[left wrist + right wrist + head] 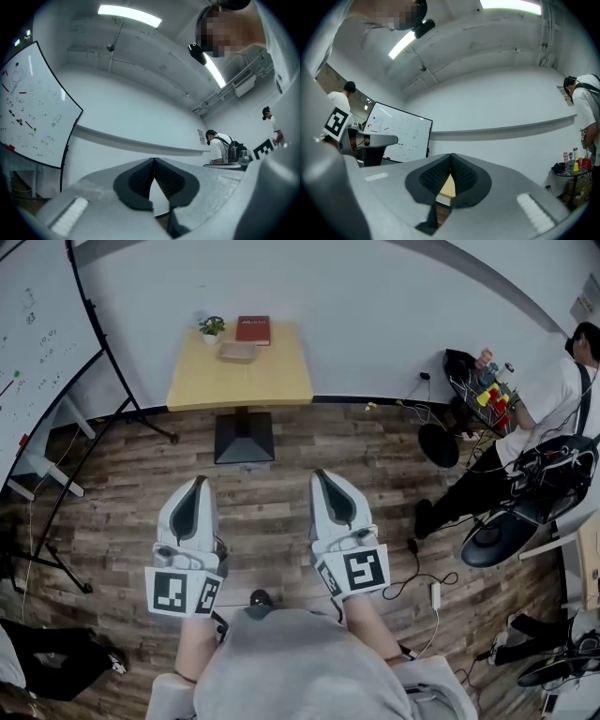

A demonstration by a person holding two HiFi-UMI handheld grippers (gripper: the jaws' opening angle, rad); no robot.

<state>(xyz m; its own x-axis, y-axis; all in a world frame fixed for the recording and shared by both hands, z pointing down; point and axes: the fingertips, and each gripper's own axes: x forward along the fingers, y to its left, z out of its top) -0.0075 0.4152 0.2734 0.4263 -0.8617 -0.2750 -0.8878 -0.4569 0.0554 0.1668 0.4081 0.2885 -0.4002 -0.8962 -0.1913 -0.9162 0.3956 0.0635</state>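
Left gripper (198,486) and right gripper (325,479) hang side by side over the wood floor (281,512). On both, the jaws are closed tip to tip with nothing between the pads. Ahead and well apart from them stands a small table (272,381) with 1 tan tray (237,352), then 1 potted plant (212,329) and 1 red book (252,329). All 3 lie untouched and nothing is lifted yet. A person (553,399) stands far right.

Left gripper (194,491), right gripper (330,486): light grey shells, black ribbed jaw pads, white cubes with black square markers; person in grey top, bare forearms
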